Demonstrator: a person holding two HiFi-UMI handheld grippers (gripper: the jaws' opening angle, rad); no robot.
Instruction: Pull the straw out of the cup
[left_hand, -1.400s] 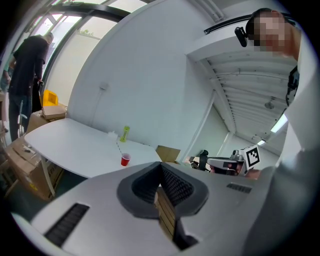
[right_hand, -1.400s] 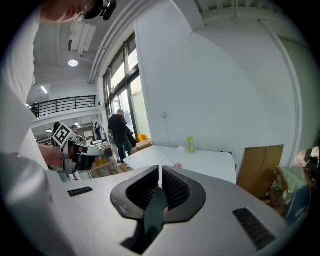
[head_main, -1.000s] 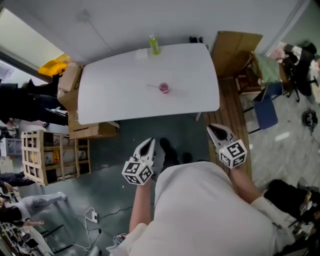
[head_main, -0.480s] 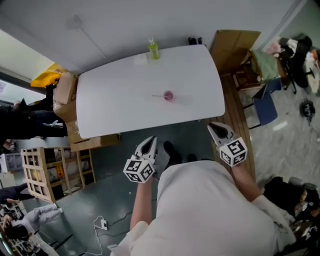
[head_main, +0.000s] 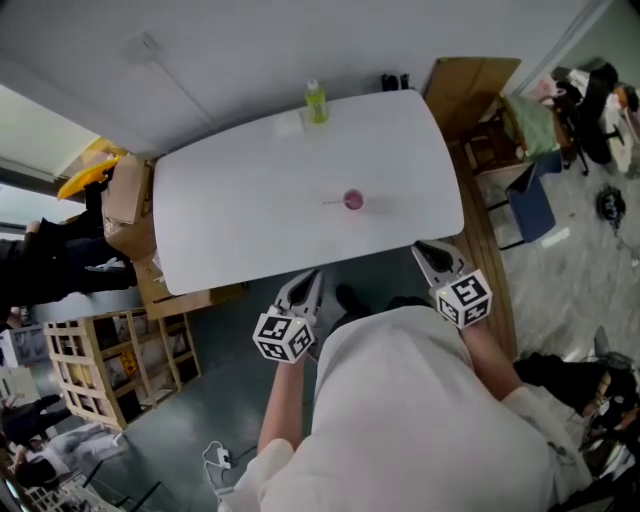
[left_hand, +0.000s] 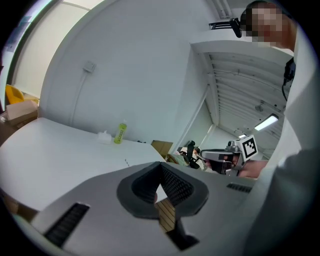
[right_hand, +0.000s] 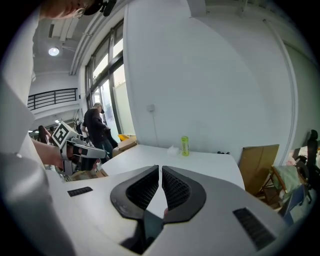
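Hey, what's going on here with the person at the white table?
A person stands at the near edge of the white table, holding the left gripper and the right gripper low in front of it, both shut and empty. The pink cup sits out on the tabletop with the straw poking from it, well clear of both grippers. Nothing has been pulled out yet. A green bottle stands at the far edge.

White table (head_main: 230, 210), rounded corners, stands against wall. Small pink cup (head_main: 353, 200) upright right of centre, nearer front edge than far edge. Thin straw (head_main: 332, 203) juts from cup toward left. Yellow-green bottle (head_main: 316, 103) upright at far edge. Small pale crumpled item (head_main: 289, 122) just left of bottle; kind unclear. Cup well apart from bottle.
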